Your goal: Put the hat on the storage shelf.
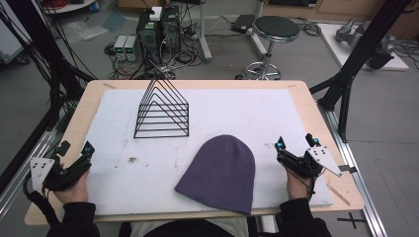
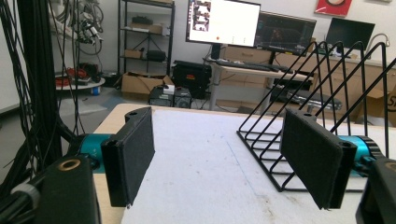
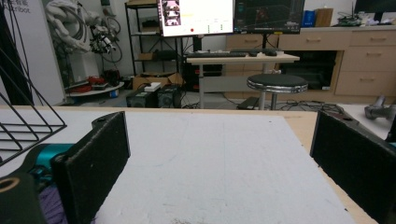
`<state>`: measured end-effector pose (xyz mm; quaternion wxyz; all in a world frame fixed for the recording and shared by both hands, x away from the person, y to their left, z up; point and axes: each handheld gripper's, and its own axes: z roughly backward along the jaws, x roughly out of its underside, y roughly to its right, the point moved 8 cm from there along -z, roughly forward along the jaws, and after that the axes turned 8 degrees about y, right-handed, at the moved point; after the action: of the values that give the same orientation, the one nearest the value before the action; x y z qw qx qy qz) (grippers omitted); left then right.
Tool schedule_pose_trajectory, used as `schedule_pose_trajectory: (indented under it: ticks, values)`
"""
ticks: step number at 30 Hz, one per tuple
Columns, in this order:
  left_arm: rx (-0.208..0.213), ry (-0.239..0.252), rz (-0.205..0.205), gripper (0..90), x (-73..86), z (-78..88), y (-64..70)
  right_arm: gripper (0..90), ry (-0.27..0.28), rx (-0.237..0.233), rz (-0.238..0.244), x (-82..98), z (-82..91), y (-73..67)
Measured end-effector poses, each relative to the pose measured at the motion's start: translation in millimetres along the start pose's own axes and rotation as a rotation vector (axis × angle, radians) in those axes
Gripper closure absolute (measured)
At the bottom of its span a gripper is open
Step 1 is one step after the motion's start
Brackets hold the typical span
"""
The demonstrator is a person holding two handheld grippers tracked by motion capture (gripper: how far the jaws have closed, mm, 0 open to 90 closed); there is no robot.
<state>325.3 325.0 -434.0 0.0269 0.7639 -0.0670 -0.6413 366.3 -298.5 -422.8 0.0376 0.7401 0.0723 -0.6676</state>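
Note:
A purple knit beanie [image 1: 219, 174] lies flat on the white foam mat [image 1: 237, 113] near the table's front edge, between my two hands. A sliver of the beanie [image 3: 49, 205] shows by my right gripper's left jaw. A black wire triangular rack [image 1: 163, 109] stands on the mat at the back left; the rack [image 2: 322, 107] rises ahead of my left gripper, and the rack [image 3: 23, 116] shows at the left edge of the right gripper view. My left gripper [image 1: 75, 148] rests at the mat's front left, open and empty. My right gripper [image 1: 295, 142] sits to the right of the beanie, open and empty.
The wooden table [image 1: 316, 118] borders the mat on all sides. Beyond it are a round stool [image 1: 274, 29], computer towers [image 1: 158, 29] with cables on the floor, and black frame poles [image 1: 356, 59] at the right.

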Motion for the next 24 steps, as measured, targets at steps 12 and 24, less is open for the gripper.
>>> schedule_pose_trajectory:
  ticks: [12,24]
  values:
    - [0.041,0.013,-0.059,24.7,-1.1,-0.5,13.3,3.9,-0.005,-0.001,0.002,-5.4,2.5,2.7]
    - [0.075,-0.014,-0.042,24.6,2.9,-1.3,17.3,3.8,-0.043,-0.079,0.069,-26.9,0.9,-15.9]
